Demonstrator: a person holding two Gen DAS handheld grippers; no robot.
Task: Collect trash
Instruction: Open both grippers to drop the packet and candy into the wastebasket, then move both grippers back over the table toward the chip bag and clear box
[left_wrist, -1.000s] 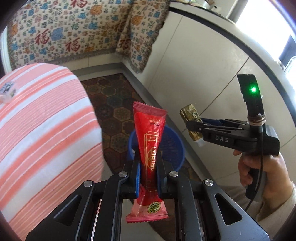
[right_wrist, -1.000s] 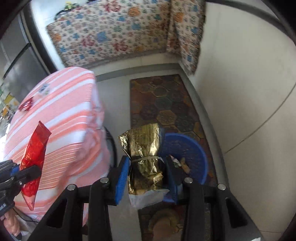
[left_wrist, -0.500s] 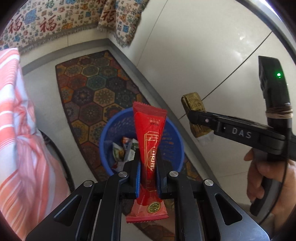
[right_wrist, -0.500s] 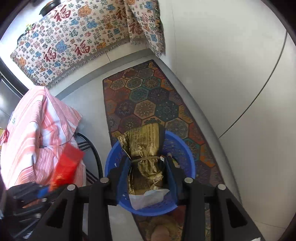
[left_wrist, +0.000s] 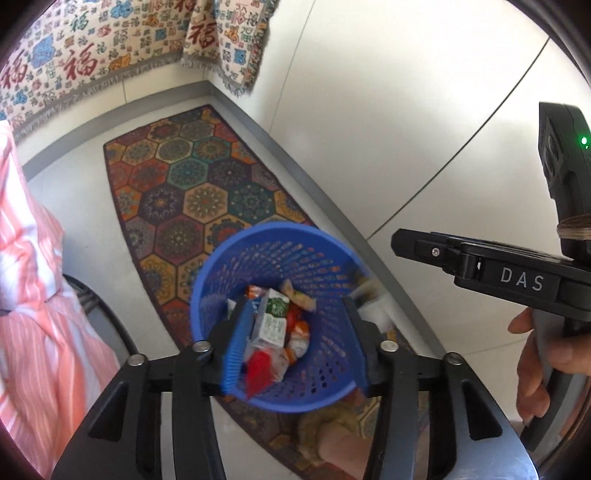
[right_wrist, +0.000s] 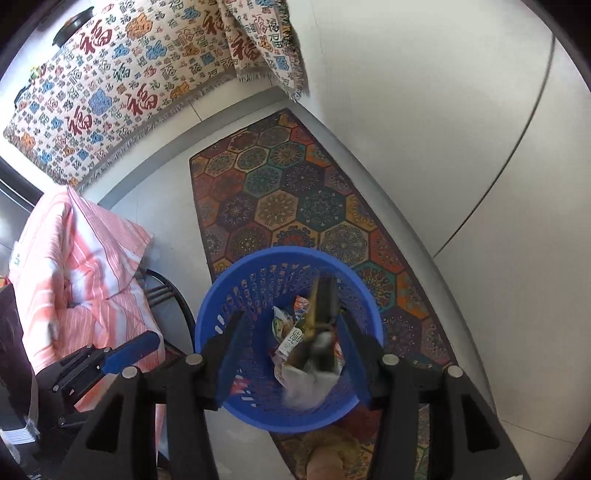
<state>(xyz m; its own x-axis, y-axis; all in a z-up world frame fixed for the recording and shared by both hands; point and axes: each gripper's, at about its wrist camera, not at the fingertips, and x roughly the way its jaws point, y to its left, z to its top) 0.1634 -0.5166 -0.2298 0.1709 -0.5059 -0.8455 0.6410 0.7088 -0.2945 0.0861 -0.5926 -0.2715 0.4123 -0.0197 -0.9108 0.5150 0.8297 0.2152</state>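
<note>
Both tools hang over a round blue plastic basket (left_wrist: 325, 373) with perforated walls, standing on a hexagon-patterned rug (left_wrist: 192, 195). The left tool (left_wrist: 295, 339) has just opened wide; the glossy red wrapper (left_wrist: 258, 373) lies below it inside. The right tool (right_wrist: 291, 343) has also just opened, with the crinkled gold wrapper (right_wrist: 321, 306) loose between its fingers

left gripper (left_wrist: 295, 339) jaws just opened | red wrapper (left_wrist: 258, 373) in blue basket (left_wrist: 325, 384)
</note>
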